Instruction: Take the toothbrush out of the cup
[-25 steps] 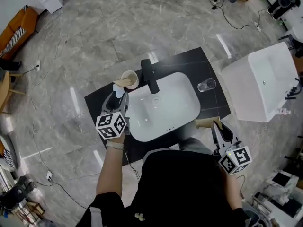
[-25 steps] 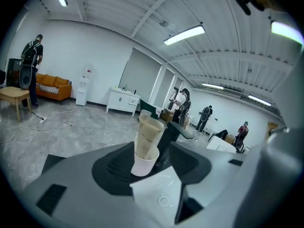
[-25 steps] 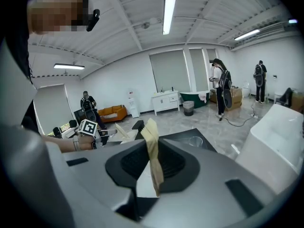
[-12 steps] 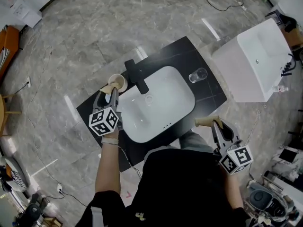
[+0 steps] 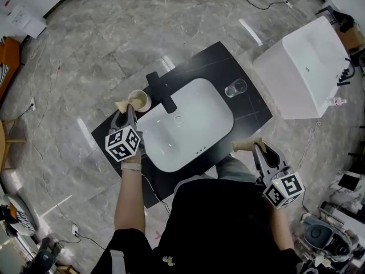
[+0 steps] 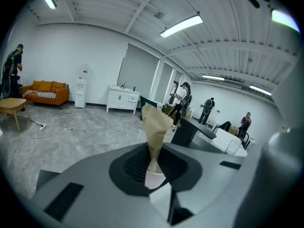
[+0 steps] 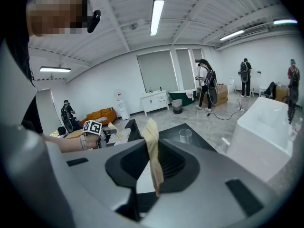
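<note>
A cream cup (image 5: 138, 100) stands on the black counter (image 5: 219, 59), left of the black faucet (image 5: 161, 91). My left gripper (image 5: 122, 105) is at the cup's left rim and its jaws are closing. In the left gripper view its tan fingertips (image 6: 156, 122) meet in a point. A white piece (image 6: 154, 177), the toothbrush handle as far as I can tell, shows low between them; the rest of the brush is hidden. My right gripper (image 5: 244, 146) hangs off the counter's near right edge. Its tan fingertips (image 7: 153, 146) are pressed together with nothing in them.
A white sink basin (image 5: 199, 127) fills the middle of the counter. A clear glass (image 5: 235, 88) stands at its right. A white tub (image 5: 302, 67) sits to the right of the counter. Cables lie on the grey marble floor, and people stand far off in the room.
My left gripper moved forward to the cup with its jaws wide, then drew them together at the rim. The right gripper stayed where it was.
</note>
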Motion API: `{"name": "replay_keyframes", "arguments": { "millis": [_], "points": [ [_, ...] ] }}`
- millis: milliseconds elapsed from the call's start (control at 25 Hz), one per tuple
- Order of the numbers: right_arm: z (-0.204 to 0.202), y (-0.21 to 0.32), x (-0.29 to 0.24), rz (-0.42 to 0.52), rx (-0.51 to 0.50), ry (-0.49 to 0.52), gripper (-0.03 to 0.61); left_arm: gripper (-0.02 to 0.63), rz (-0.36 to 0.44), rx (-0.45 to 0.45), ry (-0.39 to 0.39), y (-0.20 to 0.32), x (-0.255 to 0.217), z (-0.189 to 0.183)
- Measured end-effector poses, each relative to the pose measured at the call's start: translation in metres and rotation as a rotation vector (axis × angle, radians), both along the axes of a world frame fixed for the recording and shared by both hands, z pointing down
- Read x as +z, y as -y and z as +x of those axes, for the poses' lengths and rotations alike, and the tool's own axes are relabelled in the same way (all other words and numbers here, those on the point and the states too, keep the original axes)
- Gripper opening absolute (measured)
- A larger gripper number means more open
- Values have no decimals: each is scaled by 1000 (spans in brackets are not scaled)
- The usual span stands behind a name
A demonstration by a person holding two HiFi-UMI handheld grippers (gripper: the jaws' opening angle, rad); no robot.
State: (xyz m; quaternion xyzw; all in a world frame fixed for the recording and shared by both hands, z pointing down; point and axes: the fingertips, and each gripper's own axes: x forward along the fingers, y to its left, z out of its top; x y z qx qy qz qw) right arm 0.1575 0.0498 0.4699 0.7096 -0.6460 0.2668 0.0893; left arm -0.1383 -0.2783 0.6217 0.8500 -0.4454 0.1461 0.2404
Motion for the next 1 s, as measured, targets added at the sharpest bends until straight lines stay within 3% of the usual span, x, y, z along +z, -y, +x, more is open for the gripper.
{"name": "replay_keyframes", "arguments": {
  "millis": [520, 1000],
  "points": [
    [-3, -6, -3, 17, -20, -8, 67, 54, 29, 0, 26, -1, -7, -2],
    [-2, -2, -5, 55, -80, 17, 67, 52, 96, 0, 50, -11, -60, -1]
  ]
}}
